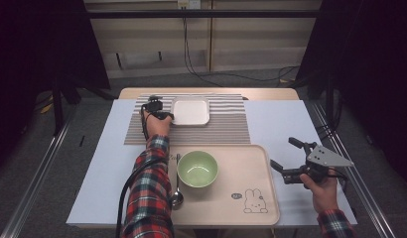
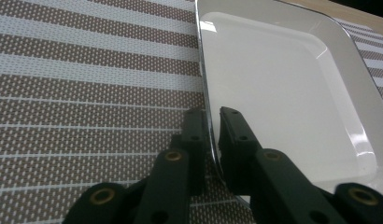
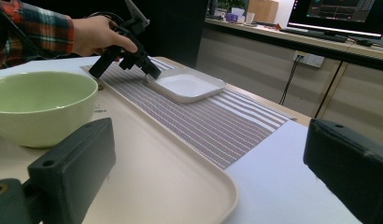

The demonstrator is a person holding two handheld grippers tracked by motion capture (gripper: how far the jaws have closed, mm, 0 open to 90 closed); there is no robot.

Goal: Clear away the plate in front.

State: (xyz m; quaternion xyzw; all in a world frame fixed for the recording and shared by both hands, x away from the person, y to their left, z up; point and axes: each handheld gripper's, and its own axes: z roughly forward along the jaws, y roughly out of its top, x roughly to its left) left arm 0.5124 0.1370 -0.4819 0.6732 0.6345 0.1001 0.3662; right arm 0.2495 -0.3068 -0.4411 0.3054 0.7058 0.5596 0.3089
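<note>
White and square, the plate (image 1: 190, 111) lay on the striped mat (image 1: 226, 126) near the tabletop's far edge, its left rim pinched between the left tongs (image 2: 213, 122). The right tongs (image 1: 285, 156) gaped wide, holding nothing, beside the beige tray (image 1: 241, 173).

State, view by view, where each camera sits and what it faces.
High view: above the person's side, looking down on the tray; both forearms show.
Left gripper view: on the left gripper, jaws pinching the white plate rim.
Right gripper view: on the right gripper, open, facing the green bowl.
All three share the plate.
</note>
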